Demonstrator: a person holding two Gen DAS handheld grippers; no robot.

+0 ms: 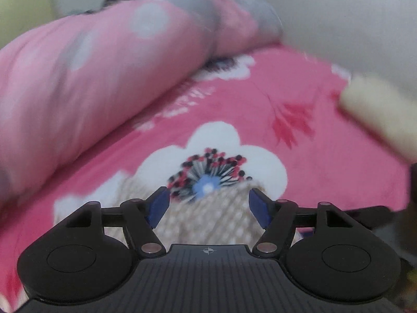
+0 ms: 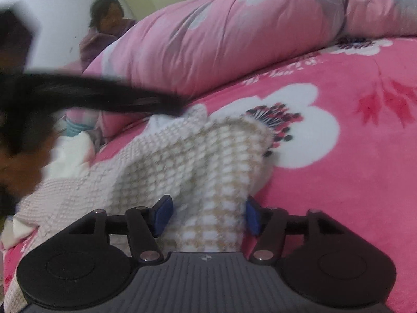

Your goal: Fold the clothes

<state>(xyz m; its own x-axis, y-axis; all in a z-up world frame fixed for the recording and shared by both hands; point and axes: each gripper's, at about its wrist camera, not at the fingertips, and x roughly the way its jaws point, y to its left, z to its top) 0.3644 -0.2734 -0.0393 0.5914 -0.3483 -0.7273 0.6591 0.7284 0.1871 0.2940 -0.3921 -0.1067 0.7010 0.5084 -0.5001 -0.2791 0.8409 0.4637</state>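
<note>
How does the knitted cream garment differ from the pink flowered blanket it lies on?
The knitted garment is cream and beige with a raised waffle-check weave; the blanket is bright pink with large white printed flowers. The garment is rumpled and bunched between the right gripper jaws; the blanket is spread fairly flat. The garment covers only part of the blanket. Both are soft fabric.

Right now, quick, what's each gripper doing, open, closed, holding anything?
Left gripper: open, above the beige waffle-knit garment, not gripping it.
Right gripper: open, garment lying between its jaws, pads not pressing.
</note>
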